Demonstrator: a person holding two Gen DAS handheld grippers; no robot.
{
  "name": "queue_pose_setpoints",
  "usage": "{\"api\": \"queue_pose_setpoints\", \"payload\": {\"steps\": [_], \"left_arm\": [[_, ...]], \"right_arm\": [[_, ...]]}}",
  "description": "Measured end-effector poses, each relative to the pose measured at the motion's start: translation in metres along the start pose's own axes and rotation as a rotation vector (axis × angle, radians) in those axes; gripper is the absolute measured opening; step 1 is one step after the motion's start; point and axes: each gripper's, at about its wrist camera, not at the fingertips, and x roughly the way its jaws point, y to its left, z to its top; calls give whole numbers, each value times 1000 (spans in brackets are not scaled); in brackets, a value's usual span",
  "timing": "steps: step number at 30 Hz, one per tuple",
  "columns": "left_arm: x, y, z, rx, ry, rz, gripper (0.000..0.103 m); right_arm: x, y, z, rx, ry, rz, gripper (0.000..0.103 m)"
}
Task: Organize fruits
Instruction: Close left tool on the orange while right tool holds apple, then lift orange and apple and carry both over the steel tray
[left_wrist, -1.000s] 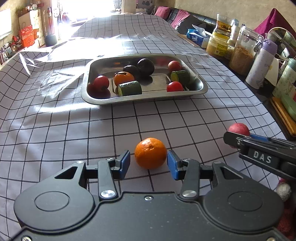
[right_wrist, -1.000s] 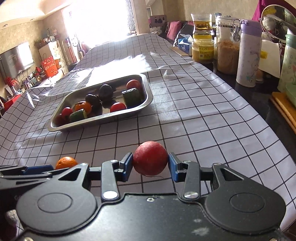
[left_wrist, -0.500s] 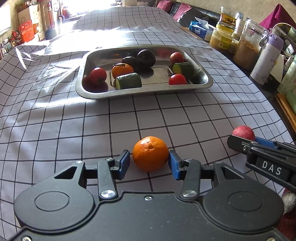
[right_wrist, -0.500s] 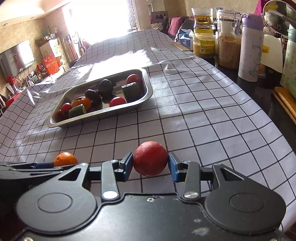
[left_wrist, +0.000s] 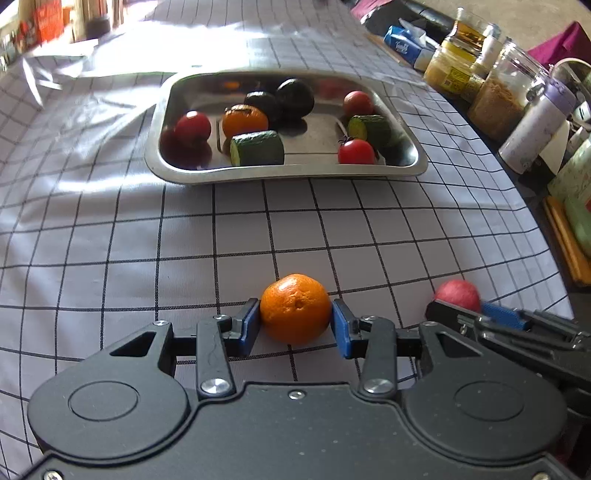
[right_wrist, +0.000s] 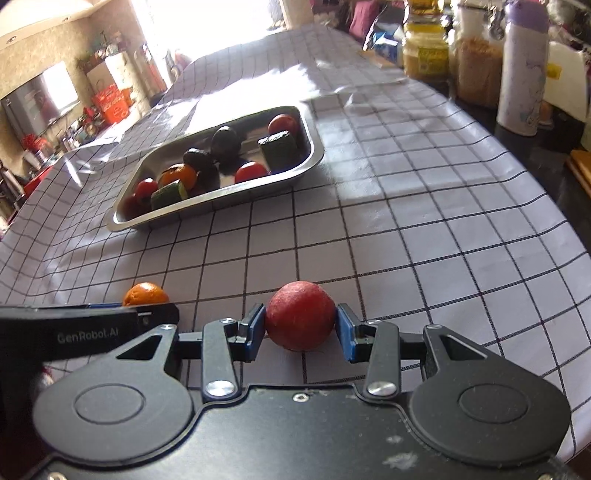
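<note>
The left gripper (left_wrist: 295, 328) has an orange mandarin (left_wrist: 295, 308) squarely between its blue pads, both of which touch the fruit's sides; its jaws are closing on the mandarin, which sits low over the checked cloth of the worktop (left_wrist: 110, 236). The right gripper (right_wrist: 300, 328) pinches a red round fruit (right_wrist: 300, 315) between its own blue pads, the fruit centred in the jaws and its underside close to the cloth. The two grippers stand side by side, the red fruit just to the right of the mandarin in the left wrist view. Farther along the worktop, well apart from both, lies a steel tray (left_wrist: 417, 166) holding red tomatoes, another orange fruit, two dark round fruits and two green cucumber pieces. Jars and a pale lilac flask (right_wrist: 522, 66) stand along the right edge.
</note>
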Motion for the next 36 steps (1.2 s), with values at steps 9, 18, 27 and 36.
{"api": "queue_pose_setpoints", "payload": {"steps": [9, 18, 27, 36], "left_arm": [[1, 15, 29, -47, 119, -76, 49], [-23, 21, 76, -44, 5, -4, 49], [-33, 31, 129, -109, -94, -7, 49], [-12, 40, 158, -160, -117, 27, 49]], "right_arm": [[15, -7, 35, 24, 255, 206, 43], [4, 21, 92, -46, 176, 191, 43], [21, 44, 151, -49, 91, 168, 43], [46, 57, 181, -49, 43, 136, 43]]}}
